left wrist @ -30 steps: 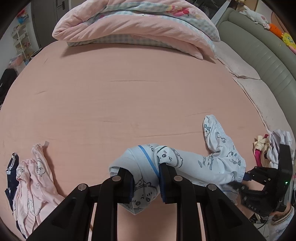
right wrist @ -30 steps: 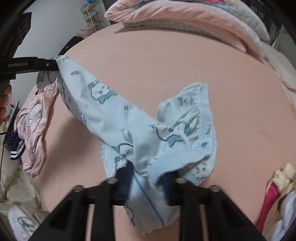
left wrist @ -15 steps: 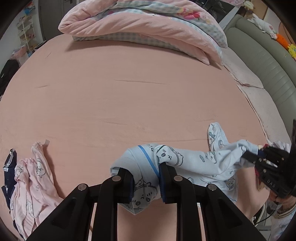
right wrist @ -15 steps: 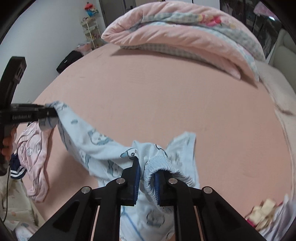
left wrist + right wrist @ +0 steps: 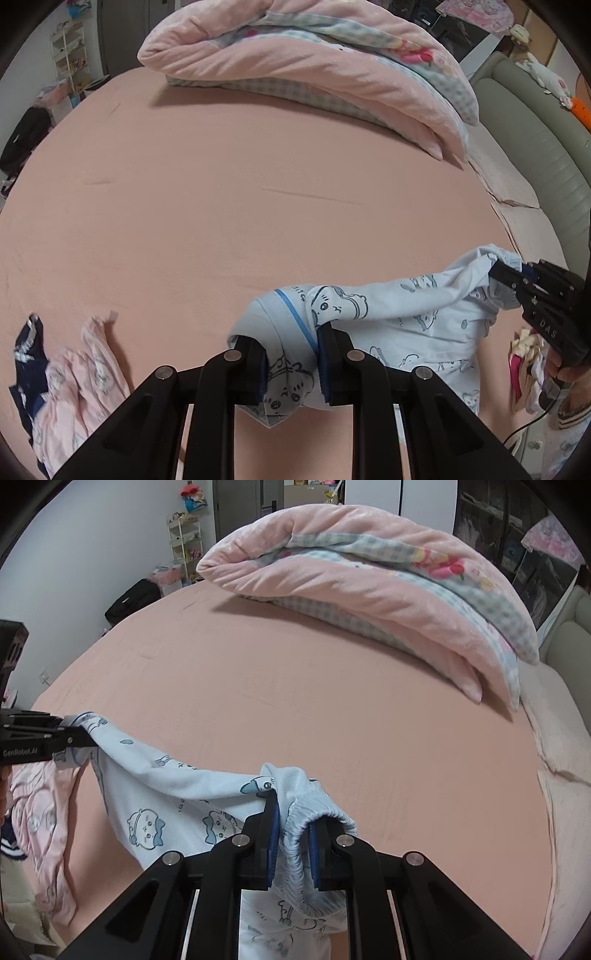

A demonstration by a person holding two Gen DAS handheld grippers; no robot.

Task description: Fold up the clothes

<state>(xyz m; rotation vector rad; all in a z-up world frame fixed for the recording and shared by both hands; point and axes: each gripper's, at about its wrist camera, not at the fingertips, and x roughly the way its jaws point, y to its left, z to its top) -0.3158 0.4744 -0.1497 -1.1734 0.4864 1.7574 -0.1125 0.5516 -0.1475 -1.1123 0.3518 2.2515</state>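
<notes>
The light-blue garment (image 5: 177, 797) runs off the bottom edge of the right wrist view, so its lower part can't be seen. Its cloth btwn the left gripper (image 5: 290, 363) pads is bunched; which part is pinched can't be told. Pink clothes (image 5: 70, 387) and a navy piece (image 5: 26, 350) are cut by the left edge. A small clothes pile (image 5: 526, 369) sits partly behind the right gripper (image 5: 496, 273). Shelf (image 5: 186, 542) contents are too small to read.

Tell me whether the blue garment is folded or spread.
Neither: the blue garment hangs bunched between the left gripper and right gripper, both clamped on it above the bed.
</notes>
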